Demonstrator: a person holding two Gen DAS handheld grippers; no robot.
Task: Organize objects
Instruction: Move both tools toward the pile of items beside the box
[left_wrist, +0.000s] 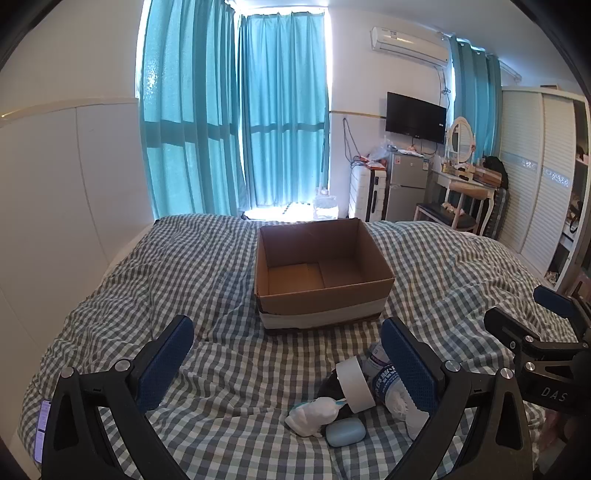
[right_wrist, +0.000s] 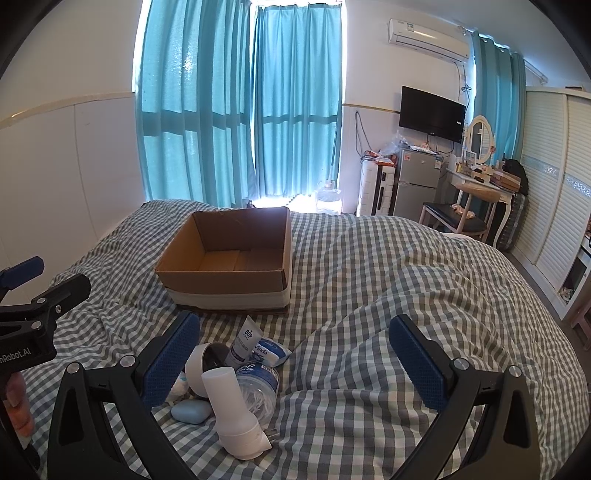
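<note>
An open, empty cardboard box (left_wrist: 325, 295) (right_wrist: 221, 280) sits on the checked bed cover. A pile of small items lies in front of it: a white tape roll (left_wrist: 354, 384) (right_wrist: 197, 365), a light blue soap-shaped case (left_wrist: 345, 434) (right_wrist: 191, 411), a crushed water bottle (left_wrist: 386, 380) (right_wrist: 258, 384), a white tube (right_wrist: 242, 343), a tissue pack (right_wrist: 271, 350), a white hair dryer (right_wrist: 236, 417) and a white crumpled piece (left_wrist: 314, 415). My left gripper (left_wrist: 288, 363) is open and empty, just left of the pile. My right gripper (right_wrist: 295, 362) is open and empty, just right of it.
The checked bed cover (right_wrist: 388, 280) fills the foreground. A phone (left_wrist: 42, 432) lies at the bed's left edge. Beyond the bed are teal curtains (left_wrist: 236, 110), a water jug (right_wrist: 327, 199), a suitcase, a small fridge (right_wrist: 415, 184), a dressing table with chair (right_wrist: 469, 206) and a wardrobe (right_wrist: 550, 177).
</note>
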